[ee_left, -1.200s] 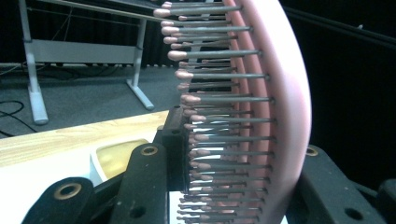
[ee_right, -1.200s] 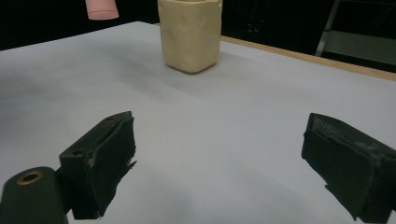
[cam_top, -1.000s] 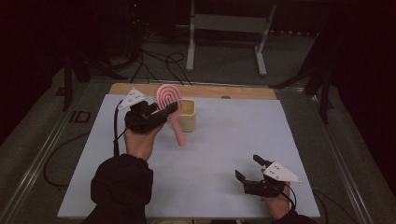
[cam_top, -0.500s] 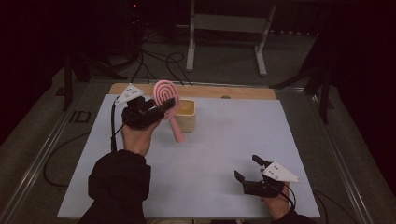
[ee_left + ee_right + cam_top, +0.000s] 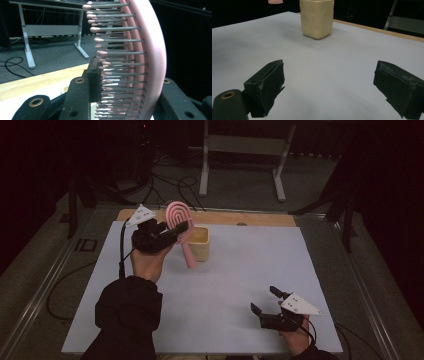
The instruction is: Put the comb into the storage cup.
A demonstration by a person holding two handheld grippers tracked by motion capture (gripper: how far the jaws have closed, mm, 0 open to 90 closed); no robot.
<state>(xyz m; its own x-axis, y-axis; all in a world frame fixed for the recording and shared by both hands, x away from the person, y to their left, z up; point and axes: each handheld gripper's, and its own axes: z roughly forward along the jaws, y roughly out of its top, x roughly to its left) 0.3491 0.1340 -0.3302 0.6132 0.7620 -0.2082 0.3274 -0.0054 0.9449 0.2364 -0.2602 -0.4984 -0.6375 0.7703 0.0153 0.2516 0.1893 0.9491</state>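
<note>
Pale blue sheet (image 5: 215, 285) covers the table in a dark room, a wooden strip (image 5: 260, 218) along its far edge. Left gripper (image 5: 170, 231) pinches the pink brush (image 5: 181, 222) by its head above the far-left part, handle slanting down beside the cream cup (image 5: 201, 242). Right gripper (image 5: 265, 302) rests spread near the front edge, bare sheet between.

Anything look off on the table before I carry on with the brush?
Nothing spilled or damaged. The pink hairbrush sits clamped by its head in the left gripper, handle hanging tilted beside the upright cream cup. The right gripper rests open.
</note>
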